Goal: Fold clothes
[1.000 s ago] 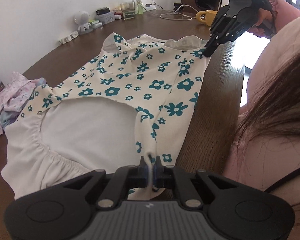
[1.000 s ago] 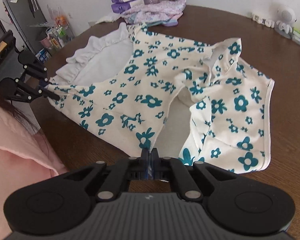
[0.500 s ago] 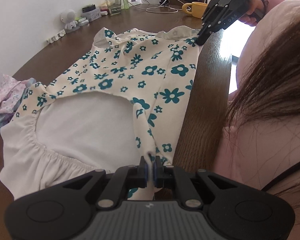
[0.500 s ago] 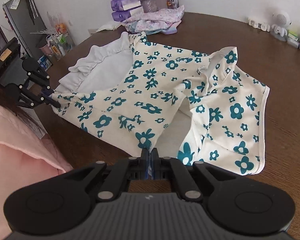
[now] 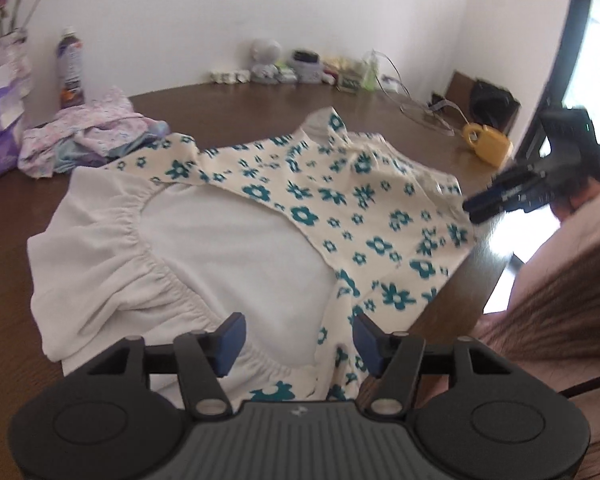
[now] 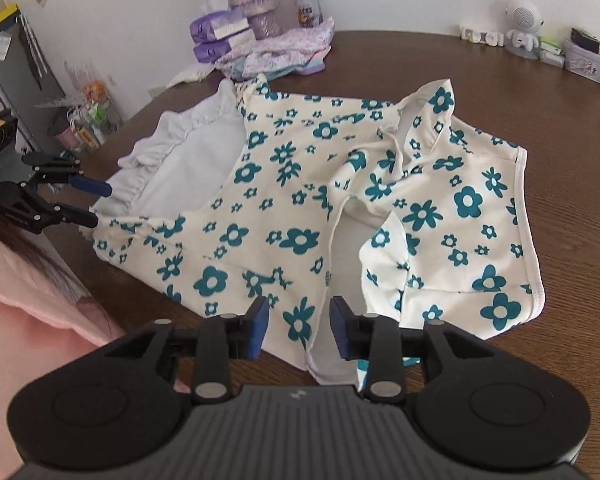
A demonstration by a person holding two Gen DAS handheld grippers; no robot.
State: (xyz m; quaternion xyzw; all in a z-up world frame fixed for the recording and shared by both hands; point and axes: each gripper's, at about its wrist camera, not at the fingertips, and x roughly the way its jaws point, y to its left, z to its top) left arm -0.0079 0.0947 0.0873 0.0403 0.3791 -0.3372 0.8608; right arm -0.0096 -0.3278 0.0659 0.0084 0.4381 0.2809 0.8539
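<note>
A cream garment with teal flowers (image 5: pixel 364 208) (image 6: pixel 300 216) lies spread on the brown table (image 5: pixel 236 112) (image 6: pixel 572 160), its white lining (image 5: pixel 204 256) (image 6: pixel 188 160) turned up on one side. My left gripper (image 5: pixel 298 342) (image 6: pixel 94 204) stands open just above the garment's near hem, holding nothing. My right gripper (image 6: pixel 298 328) (image 5: pixel 472 210) is open too, over the opposite edge by the table's rim, with fabric lying loose below its fingers.
A heap of pink and lilac clothes (image 5: pixel 88 136) (image 6: pixel 284 52) sits at the table's far side beside purple tissue packs (image 6: pixel 220 36) and a bottle (image 5: pixel 70 68). A yellow mug (image 5: pixel 486 144), cables and small items line the back. A person in pink (image 6: pixel 28 288) sits close against the edge.
Both grippers have opened and let go of the garment's edges. The garment now lies flat on the table, and both grippers have lifted back a little.
</note>
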